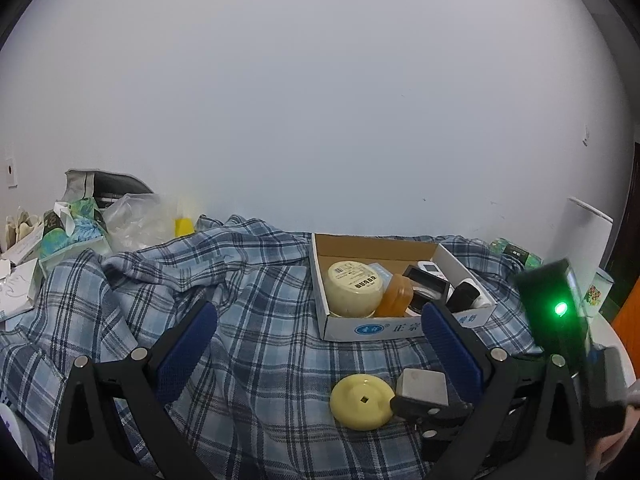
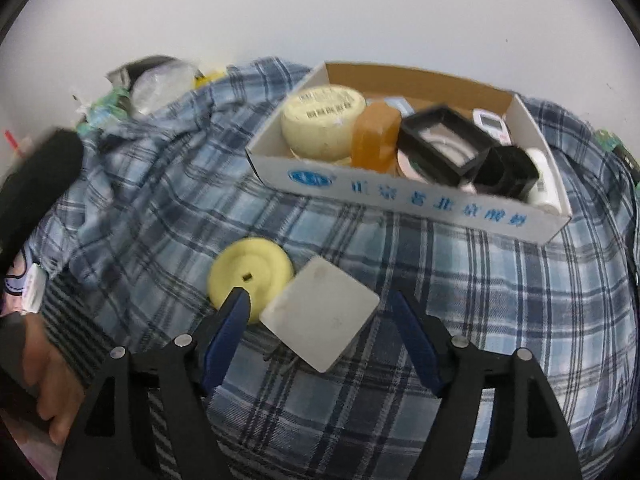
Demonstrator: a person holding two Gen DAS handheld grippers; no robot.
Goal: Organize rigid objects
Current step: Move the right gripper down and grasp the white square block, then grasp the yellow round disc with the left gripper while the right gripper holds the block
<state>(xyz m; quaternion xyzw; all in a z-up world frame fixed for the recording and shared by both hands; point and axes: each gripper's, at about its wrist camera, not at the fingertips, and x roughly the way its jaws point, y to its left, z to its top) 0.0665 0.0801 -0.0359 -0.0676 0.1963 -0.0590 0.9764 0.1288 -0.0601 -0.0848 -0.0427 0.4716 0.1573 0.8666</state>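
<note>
Grey square block (image 2: 320, 316) lies flat, corner toward box (image 2: 400, 196).

Plaid cloth (image 1: 256, 280), plastic bag (image 1: 136, 220)

The white cardboard box (image 2: 420, 200) is showing a blue oval logo and a row of blue Chinese characters along its front wall; in the right wrist view they are reading roughly 正宗老北京, the rest too blurred to make out. The cream jar (image 1: 354, 290) inside is carrying a label with a barcode and a line of dark Chinese characters, too small to read. Nothing else is showing readable text
</note>
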